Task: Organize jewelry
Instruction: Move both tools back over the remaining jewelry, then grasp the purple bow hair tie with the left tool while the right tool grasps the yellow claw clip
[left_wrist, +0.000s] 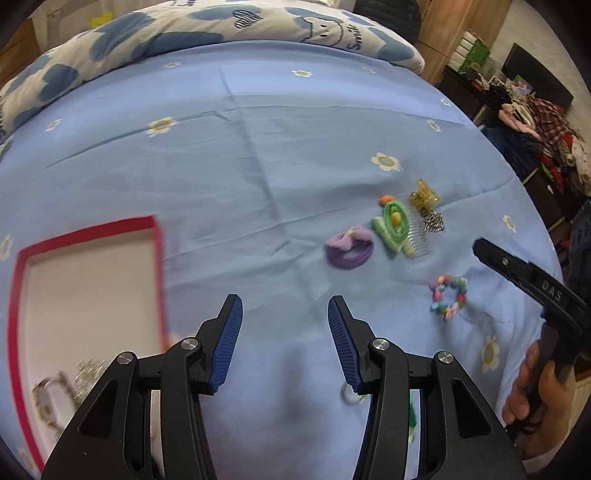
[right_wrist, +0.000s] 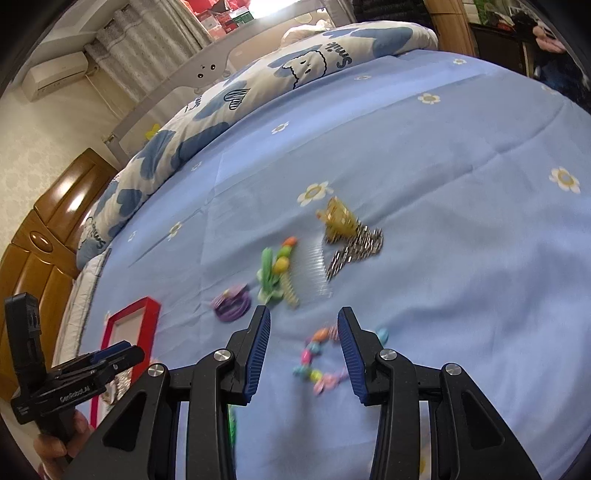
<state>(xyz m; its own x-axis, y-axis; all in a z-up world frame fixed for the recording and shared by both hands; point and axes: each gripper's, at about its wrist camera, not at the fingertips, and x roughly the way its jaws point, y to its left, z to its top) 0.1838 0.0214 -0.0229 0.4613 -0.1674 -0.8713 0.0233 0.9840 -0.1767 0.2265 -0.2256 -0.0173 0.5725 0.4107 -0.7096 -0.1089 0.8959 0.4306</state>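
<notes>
Left wrist view: bed (left_wrist: 280, 155) under light-blue flowered sheet, cloud-print quilt (left_wrist: 110, 40) along far edge. Red-rimmed white box (left_wrist: 159, 258) at left, open; silver glittery piece (left_wrist: 88, 373) and beaded piece (left_wrist: 46, 397) inside near corner, blurred. Loose on sheet, right of box: purple bow hair tie (left_wrist: 349, 246), green clip (left_wrist: 393, 225), clear comb (left_wrist: 419, 236), gold claw clip (left_wrist: 424, 195), pastel bead bracelet (left_wrist: 448, 297). Left claw (left_wrist: 285, 343) apart, empty. Right claw (right_wrist: 303, 354) apart, empty, bracelet on sheet below its gap.
</notes>
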